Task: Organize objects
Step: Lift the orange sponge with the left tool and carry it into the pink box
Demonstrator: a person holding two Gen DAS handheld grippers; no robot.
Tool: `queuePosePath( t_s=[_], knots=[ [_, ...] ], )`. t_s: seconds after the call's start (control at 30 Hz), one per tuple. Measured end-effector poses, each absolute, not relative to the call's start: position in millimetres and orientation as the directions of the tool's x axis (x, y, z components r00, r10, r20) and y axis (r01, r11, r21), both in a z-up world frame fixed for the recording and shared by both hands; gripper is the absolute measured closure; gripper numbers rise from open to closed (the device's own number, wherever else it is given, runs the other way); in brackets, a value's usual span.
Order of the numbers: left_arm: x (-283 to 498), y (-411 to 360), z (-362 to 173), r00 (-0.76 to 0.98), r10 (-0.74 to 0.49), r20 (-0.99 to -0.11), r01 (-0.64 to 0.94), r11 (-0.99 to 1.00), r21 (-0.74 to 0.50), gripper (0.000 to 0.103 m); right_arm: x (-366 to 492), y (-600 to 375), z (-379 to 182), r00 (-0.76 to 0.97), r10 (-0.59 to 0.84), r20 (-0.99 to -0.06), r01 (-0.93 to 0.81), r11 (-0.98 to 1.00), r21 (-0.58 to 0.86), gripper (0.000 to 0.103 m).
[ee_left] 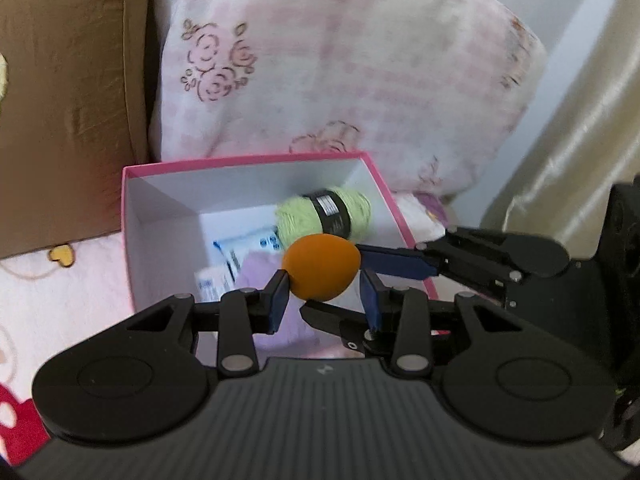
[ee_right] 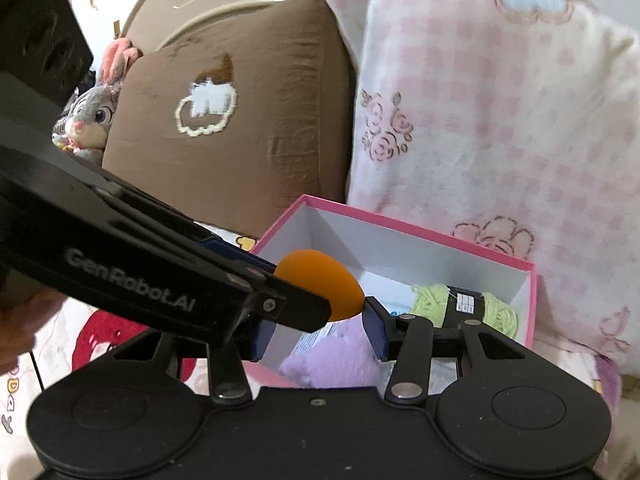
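Note:
An orange egg-shaped sponge [ee_left: 320, 267] hangs above the open pink box [ee_left: 248, 162]. My left gripper [ee_left: 323, 300] has its blue pads at the sponge's lower sides, the left pad touching. My right gripper [ee_right: 316, 328] comes in from the right in the left wrist view [ee_left: 400, 260] and its pads touch the sponge [ee_right: 320, 282] too. Which gripper carries it I cannot tell. In the box lie a green yarn ball [ee_left: 326, 216], a lilac soft item [ee_left: 260, 272] and white-blue packets [ee_left: 244, 250]. The box also shows in the right wrist view [ee_right: 532, 304].
The box rests on a pink patterned bedspread [ee_left: 60, 300]. A brown cushion [ee_right: 224, 136] and a pink checked pillow [ee_right: 500, 120] stand right behind it. A grey plush rabbit [ee_right: 90, 116] sits far left. A cream curtain [ee_left: 580, 120] hangs at the right.

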State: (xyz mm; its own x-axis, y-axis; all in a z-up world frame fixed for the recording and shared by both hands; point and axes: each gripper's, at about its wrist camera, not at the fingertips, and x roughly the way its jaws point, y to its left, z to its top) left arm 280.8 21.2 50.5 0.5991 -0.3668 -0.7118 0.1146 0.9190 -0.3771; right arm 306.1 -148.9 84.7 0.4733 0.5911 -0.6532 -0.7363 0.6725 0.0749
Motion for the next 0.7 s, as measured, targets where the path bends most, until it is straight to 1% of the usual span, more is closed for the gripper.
queuePosePath(
  t_s=[0.17, 0.37, 0.53, 0.7],
  knots=[
    [322.6, 29.9, 20.2, 0.582, -0.328, -0.744, 0.047, 0.927, -0.373, 0.067, 343.8, -129.7, 60.1, 0.445, 0.586, -0.677, -0.735, 0.671, 0.097, 0.05],
    [363.9, 40.0, -18.0, 0.555, -0.33, -0.764, -0.018, 0.913, -0.408, 0.066, 381.0, -107.1, 28.8, 0.451, 0.509, -0.733, -0.668, 0.737, 0.1, 0.051],
    [383.8, 46.4, -50.9, 0.571, -0.359, -0.738, -0.1, 0.862, -0.496, 0.065, 404.8, -92.6, 9.6, 0.467, 0.425, -0.776, -0.622, 0.782, 0.054, 0.051],
    [393.3, 53.5, -65.5, 0.587, -0.36, -0.725, -0.148, 0.833, -0.533, 0.065, 420.8, -82.7, -0.5, 0.459, 0.408, -0.789, -0.626, 0.779, 0.038, 0.05]
  ],
)
